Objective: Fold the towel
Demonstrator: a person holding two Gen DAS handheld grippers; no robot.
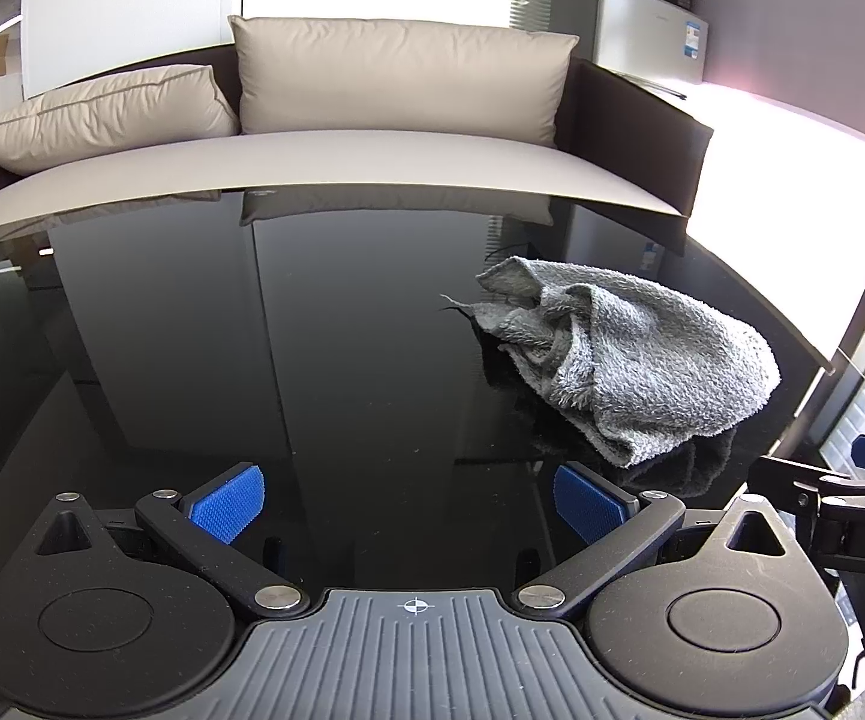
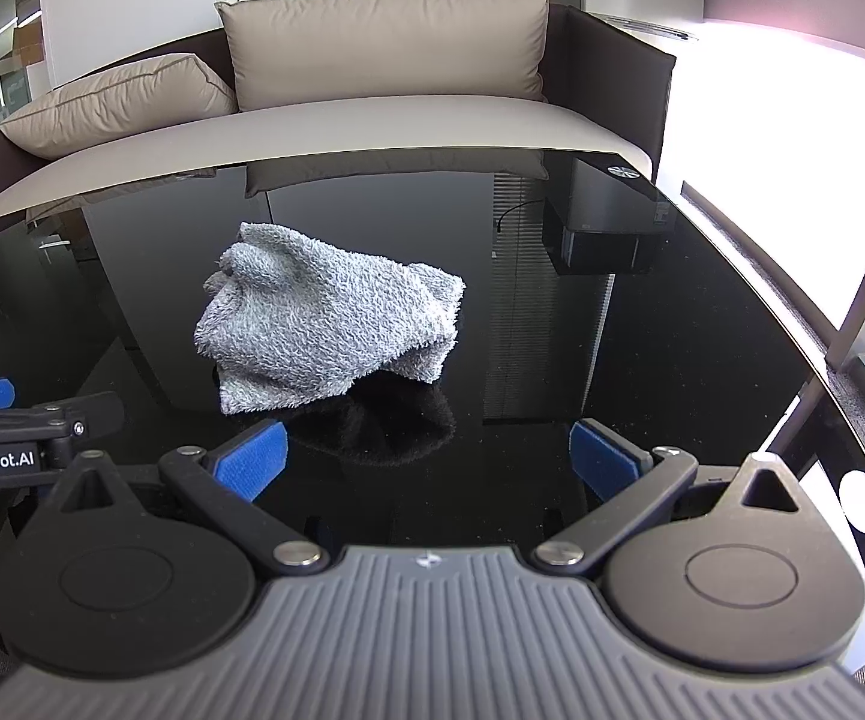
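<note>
Lying in a loose heap on the glossy black glass table (image 2: 612, 360), the grey terry-cloth towel (image 2: 330, 324) is bunched and creased, not squared into layers; one frayed corner pokes out toward the far left of the heap in the left wrist view. It sits right of centre for the left gripper (image 1: 408, 507) and a little left of centre for the right gripper (image 2: 426, 459), so it lies roughly between the two, just ahead of both.

Both pairs of jaws stand wide apart with blue ribbed pads facing inward and nothing between them, which suits a reach for cloth edges, one tool per side. Each gripper hangs low over the table, short of the towel and not touching it.

A crumpled heap calls for finding two corners, though from here I cannot tell where the remaining corners are tucked. Beyond the table stands a dark sofa with beige cushions (image 2: 384, 48).
</note>
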